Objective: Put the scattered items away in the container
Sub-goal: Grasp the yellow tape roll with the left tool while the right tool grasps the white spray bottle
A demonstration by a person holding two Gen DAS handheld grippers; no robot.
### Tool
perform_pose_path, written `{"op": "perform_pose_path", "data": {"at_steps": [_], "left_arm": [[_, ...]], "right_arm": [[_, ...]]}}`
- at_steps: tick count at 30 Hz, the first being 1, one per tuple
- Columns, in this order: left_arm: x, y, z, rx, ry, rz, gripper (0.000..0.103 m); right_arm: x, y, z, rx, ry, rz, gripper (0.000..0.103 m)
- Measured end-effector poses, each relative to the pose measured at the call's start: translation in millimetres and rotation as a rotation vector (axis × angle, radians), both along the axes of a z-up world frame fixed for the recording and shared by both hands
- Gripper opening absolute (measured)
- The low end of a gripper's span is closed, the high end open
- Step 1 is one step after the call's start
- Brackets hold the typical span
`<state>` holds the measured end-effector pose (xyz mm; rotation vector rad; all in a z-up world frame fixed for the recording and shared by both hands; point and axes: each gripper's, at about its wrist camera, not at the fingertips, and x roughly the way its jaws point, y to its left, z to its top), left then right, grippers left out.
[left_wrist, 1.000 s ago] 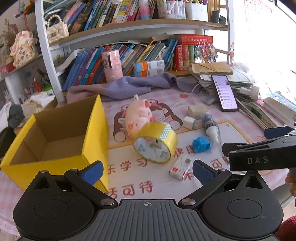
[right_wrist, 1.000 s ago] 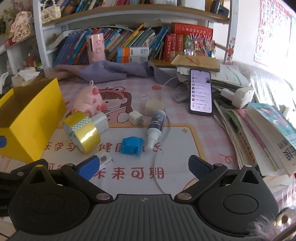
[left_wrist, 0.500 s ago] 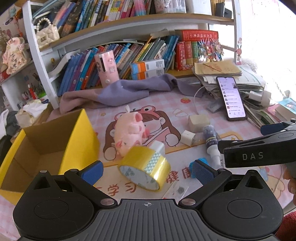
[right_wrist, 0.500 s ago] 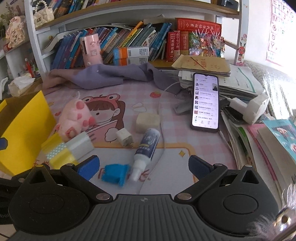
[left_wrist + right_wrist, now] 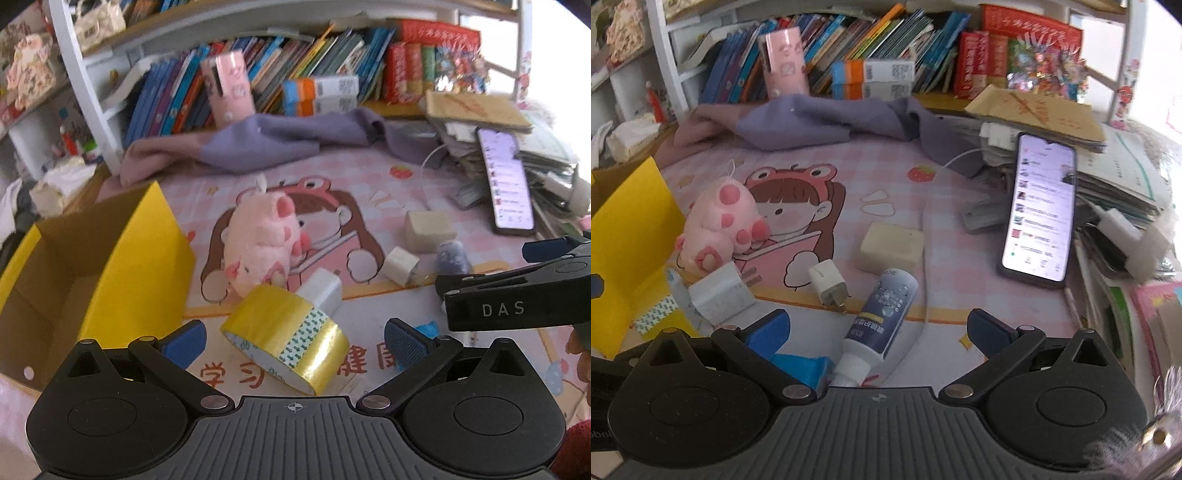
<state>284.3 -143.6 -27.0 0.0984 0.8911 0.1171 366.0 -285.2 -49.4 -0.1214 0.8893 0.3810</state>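
Tape roll (image 5: 286,341) lies on the counter dead ahead between the left gripper (image 5: 293,338)'s wide-open, empty jaws, its hollow axis running diagonally, yellow box (image 5: 88,273) just left; right gripper (image 5: 877,332) likewise gapes empty over the tube (image 5: 877,319).

the right hand-held gripper (image 5: 877,332) hangs open over the tabletop (image 5: 960,306), a white-capped blue tube (image 5: 882,314) lying between its fingers. a blue block (image 5: 801,369) lies by the left finger, the pink plush pig (image 5: 718,225) beside the yellow box (image 5: 631,229).
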Motion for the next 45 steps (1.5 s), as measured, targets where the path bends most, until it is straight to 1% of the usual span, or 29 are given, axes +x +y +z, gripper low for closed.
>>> {"op": "perform_pose_path", "data": {"at_steps": [3,7,10,12,13,14,15,17,20,21,22,23,24,25,27,28,30,32,34,35,37,38,39,41,43,45], "left_arm": [[9.6,2.4,-9.6,-0.007,0.045,0.04,0.103],[17.0,6.8,-18.1,-0.013,0.083,0.09,0.103],[22.1,11.8,-23.7,-0.029,0.108,0.127,0.103],[24.9,14.7,-25.7,-0.039,0.11,0.149,0.103],[26.1,15.7,-26.7,-0.044,0.107,0.159,0.102],[27.7,16.3,-28.3,-0.045,0.108,0.17,0.102],[29.3,16.4,-29.9,-0.047,0.112,0.178,0.102],[31.8,17.2,-33.4,-0.058,0.12,0.196,0.101],[33.3,20.2,-33.5,-0.097,0.119,0.216,0.095],[32.0,20.9,-31.4,-0.106,0.111,0.22,0.092],[30.4,21.7,-28.6,-0.113,0.102,0.221,0.085],[28.4,21.9,-25.1,-0.121,0.091,0.218,0.08],[26.0,21.1,-21.5,-0.131,0.081,0.202,0.065],[23.9,19.3,-18.6,-0.136,0.08,0.172,0.055],[19.6,16.5,-16.8,-0.118,0.1,0.134,0.049],[16.5,17.0,-17.0,-0.114,0.113,0.125,0.049],[14.0,20.4,-16.4,-0.116,0.127,0.14,0.05],[14.6,20.8,-14.0,-0.086,0.116,0.16,0.056],[17.0,18.5,-11.7,-0.04,0.094,0.166,0.075],[20.0,17.9,-12.2,-0.024,0.086,0.17,0.077],[28.7,19.8,-15.1,-0.029,0.086,0.182,0.077],[31.9,20.4,-17.2,-0.027,0.089,0.187,0.077],[35.3,20.5,-20.6,-0.016,0.101,0.193,0.077],[37.1,21.7,-26.3,-0.015,0.118,0.202,0.075],[36.2,25.3,-29.3,-0.029,0.124,0.222,0.048],[34.0,29.1,-29.3,-0.043,0.124,0.234,0.045]], "right_arm": [[12.2,4.2,-8.5,-0.002,0.034,0.018,0.101],[20.8,10.1,-16.6,-0.005,0.053,0.052,0.099],[26.8,13.0,-23.7,-0.005,0.078,0.067,0.093],[30.4,15.7,-27.8,-0.01,0.09,0.072,0.084],[32.1,16.6,-30.0,-0.014,0.098,0.076,0.082],[33.7,17.6,-32.6,-0.02,0.108,0.079,0.076],[34.9,18.5,-34.9,-0.025,0.115,0.081,0.068],[35.6,19.8,-38.0,-0.04,0.114,0.086,0.062],[35.4,17.4,-37.4,-0.059,0.088,0.085,0.046],[36.4,14.4,-36.7,-0.051,0.088,0.085,0.043],[37.1,11.7,-36.4,-0.043,0.09,0.083,0.041],[37.4,10.1,-35.8,-0.042,0.089,0.081,0.037],[37.5,9.6,-35.4,-0.044,0.089,0.081,0.036],[37.8,9.1,-35.2,-0.041,0.091,0.085,0.036],[38.6,9.2,-35.0,-0.016,0.1,0.1,0.035],[39.3,8.4,-34.8,0.002,0.106,0.107,0.033],[40.2,7.8,-34.7,0.015,0.109,0.115,0.032],[40.4,9.6,-34.9,0.013,0.106,0.118,0.032],[40.6,12.3,-35.0,-0.002,0.1,0.122,0.032],[40.8,14.0,-35.3,-0.01,0.095,0.124,0.033],[41.1,18.7,-36.3,-0.03,0.077,0.134,0.035],[41.4,21.2,-36.9,-0.04,0.069,0.142,0.038],[41.6,24.0,-37.5,-0.051,0.06,0.15,0.038],[41.8,27.0,-38.5,-0.068,0.043,0.167,0.039],[42.2,26.3,-38.8,-0.07,0.036,0.179,0.037],[41.8,24.4,-39.4,-0.066,0.025,0.197,0.034]]}}
